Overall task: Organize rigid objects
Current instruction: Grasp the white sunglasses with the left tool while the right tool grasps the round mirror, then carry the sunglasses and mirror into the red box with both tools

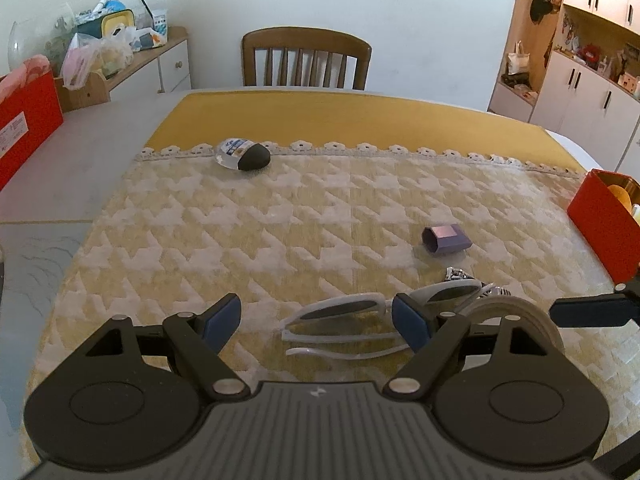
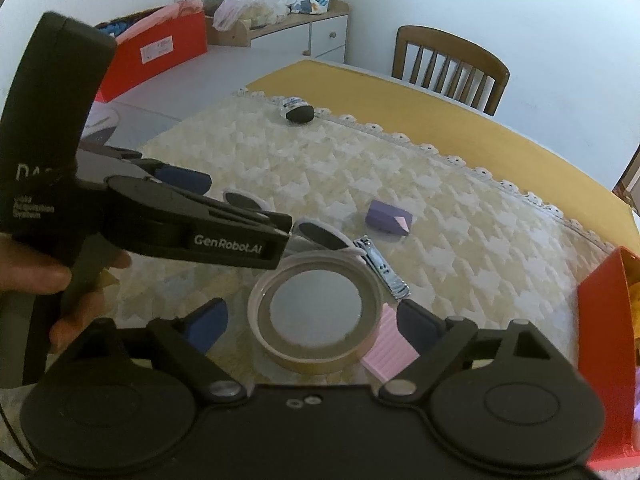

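White sunglasses [image 1: 340, 316] with dark lenses lie folded on the patterned cloth. My left gripper [image 1: 316, 320] stands open around them; its right pad is close to the bridge and its left pad is well clear. In the right wrist view the left gripper [image 2: 236, 212] reaches over the sunglasses [image 2: 324, 236], with a hand [image 2: 40, 276] on its grip. My right gripper [image 2: 314, 326] is open astride a round pink-rimmed mirror [image 2: 316, 308], with a gap on each side. The mirror [image 1: 520, 308] lies just right of the sunglasses, partly hidden.
A nail clipper [image 2: 382, 266] and a purple box [image 2: 388, 216] lie beyond the mirror, and a pink ribbed piece [image 2: 386, 344] beside it. A black-capped bottle [image 1: 244, 154] lies at the cloth's lace edge. A red box [image 1: 604, 220] stands at the right, a wooden chair [image 1: 306, 58] behind the table.
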The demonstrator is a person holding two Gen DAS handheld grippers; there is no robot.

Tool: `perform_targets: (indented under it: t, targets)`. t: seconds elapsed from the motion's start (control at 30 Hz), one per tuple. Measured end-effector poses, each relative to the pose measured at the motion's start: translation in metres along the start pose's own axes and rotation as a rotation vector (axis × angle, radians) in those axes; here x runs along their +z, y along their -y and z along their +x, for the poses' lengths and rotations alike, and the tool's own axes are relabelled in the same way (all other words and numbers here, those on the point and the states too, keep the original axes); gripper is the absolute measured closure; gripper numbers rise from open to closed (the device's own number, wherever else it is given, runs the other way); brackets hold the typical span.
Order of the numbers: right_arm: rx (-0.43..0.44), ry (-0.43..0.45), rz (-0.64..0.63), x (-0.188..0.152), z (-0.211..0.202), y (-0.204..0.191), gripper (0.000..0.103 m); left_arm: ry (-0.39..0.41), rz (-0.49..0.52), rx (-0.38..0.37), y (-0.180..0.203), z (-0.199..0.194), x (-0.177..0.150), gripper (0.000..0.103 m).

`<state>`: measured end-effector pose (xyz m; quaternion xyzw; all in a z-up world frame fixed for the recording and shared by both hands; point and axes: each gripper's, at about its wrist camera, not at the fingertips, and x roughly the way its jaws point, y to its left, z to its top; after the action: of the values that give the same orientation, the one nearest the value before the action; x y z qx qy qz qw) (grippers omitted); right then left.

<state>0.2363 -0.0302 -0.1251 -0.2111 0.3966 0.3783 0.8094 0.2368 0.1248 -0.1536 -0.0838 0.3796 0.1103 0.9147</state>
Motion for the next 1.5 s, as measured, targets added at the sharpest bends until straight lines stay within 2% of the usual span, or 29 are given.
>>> perform_targets:
  t: [0.07,0.17,0.27,0.37,0.53,0.83,1.07,1.5]
  targets:
    - [-0.004,-0.002,-0.005,0.000,0.002,-0.001,0.016,-0.006,0.000,-0.004,0.000,0.001,-0.001,0.032]
    - [-0.006,-0.005,-0.012,-0.001,0.004,-0.003,0.020,-0.003,0.003,-0.006,0.000,0.001,-0.002,0.035]
    - [-0.013,-0.005,-0.015,-0.001,0.005,-0.003,0.022,0.000,0.003,-0.009,0.000,0.001,-0.001,0.046]
    - [-0.021,-0.011,-0.021,-0.001,0.006,-0.004,0.027,-0.002,0.005,-0.010,0.000,0.001,-0.001,0.047]
    - [-0.032,-0.005,-0.025,-0.002,0.003,-0.006,0.027,-0.001,0.005,-0.007,0.000,-0.001,0.000,0.047]
    - [-0.059,-0.001,0.040,-0.007,-0.012,0.006,0.027,-0.008,0.017,0.012,0.001,-0.010,0.002,0.048]
    - [-0.086,0.028,0.088,-0.012,-0.037,0.018,0.027,0.005,0.029,0.009,0.010,-0.030,0.009,0.048]
    - [-0.101,0.120,0.188,-0.024,-0.106,0.052,0.027,0.011,0.038,-0.070,0.051,-0.076,0.027,0.048]
